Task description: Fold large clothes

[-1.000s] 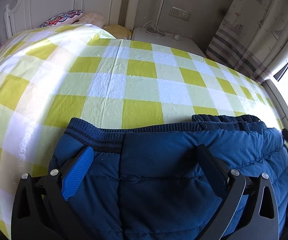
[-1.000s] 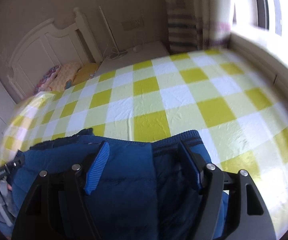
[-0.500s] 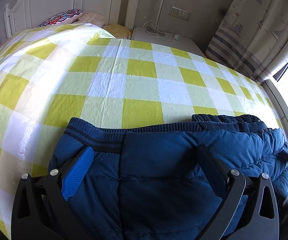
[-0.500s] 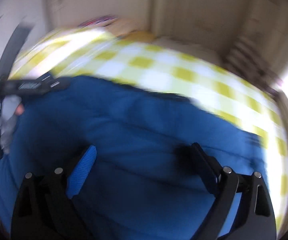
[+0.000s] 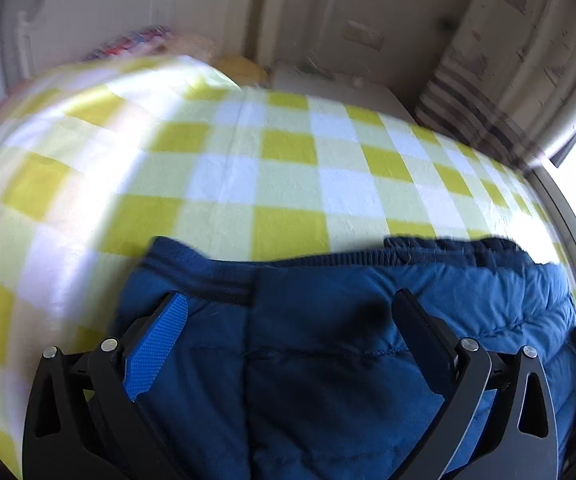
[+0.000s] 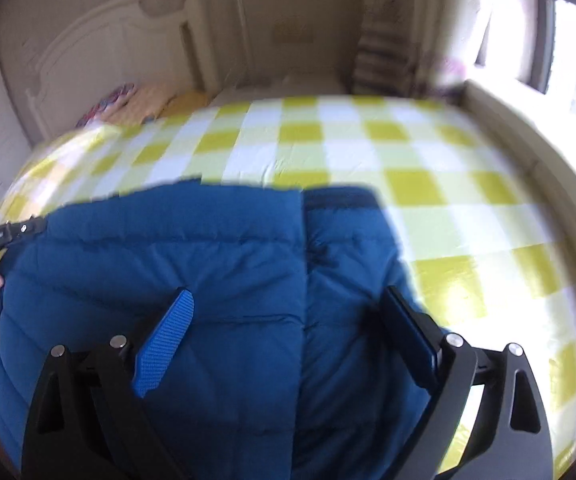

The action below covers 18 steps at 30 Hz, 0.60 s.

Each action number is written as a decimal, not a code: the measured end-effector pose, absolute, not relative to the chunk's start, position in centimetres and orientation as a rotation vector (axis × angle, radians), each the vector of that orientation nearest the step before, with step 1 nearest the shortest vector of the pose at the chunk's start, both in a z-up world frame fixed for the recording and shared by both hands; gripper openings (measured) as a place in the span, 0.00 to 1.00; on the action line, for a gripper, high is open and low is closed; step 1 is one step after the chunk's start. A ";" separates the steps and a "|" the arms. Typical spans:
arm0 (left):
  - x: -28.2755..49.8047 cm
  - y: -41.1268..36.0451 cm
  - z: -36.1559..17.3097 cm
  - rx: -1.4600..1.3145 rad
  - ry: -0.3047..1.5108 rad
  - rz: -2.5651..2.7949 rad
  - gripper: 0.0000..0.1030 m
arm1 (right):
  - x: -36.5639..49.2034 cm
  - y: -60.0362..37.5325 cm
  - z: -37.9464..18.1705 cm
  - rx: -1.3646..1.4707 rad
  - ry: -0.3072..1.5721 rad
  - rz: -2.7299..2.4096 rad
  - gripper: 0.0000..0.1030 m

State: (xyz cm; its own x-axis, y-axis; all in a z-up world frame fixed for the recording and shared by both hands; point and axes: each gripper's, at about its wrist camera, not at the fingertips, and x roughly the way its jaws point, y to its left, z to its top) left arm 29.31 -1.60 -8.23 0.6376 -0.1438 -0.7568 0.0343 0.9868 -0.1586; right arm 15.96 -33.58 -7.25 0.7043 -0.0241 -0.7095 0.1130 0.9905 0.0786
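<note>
Two tools gaping: left tool point(image 5: 288, 320), right tool point(image 6: 288, 312) | quilted puffy blue jacket point(image 6: 208, 280) | checked sheet point(image 5: 288, 160)

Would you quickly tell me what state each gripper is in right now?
Left gripper: open, above the blue jacket, gripping nothing.
Right gripper: open, above the jacket, gripping nothing.

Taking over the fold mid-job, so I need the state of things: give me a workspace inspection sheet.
Surface: bed under a yellow and white checked cover.
Job's things: blue padded garment lying at the near edge, ribbed hem away from the cameras.
Clutter: pillows by the headboard.
Grippers: left gripper and right gripper both wide open over the garment, pinching nothing.
Cables: too blurred to tell.
Surroundings: curtain, bright window.
</note>
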 end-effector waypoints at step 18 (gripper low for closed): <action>22.3 -8.0 -8.1 0.005 0.800 -0.231 0.96 | 14.9 -25.3 -7.8 -0.125 0.829 0.135 0.97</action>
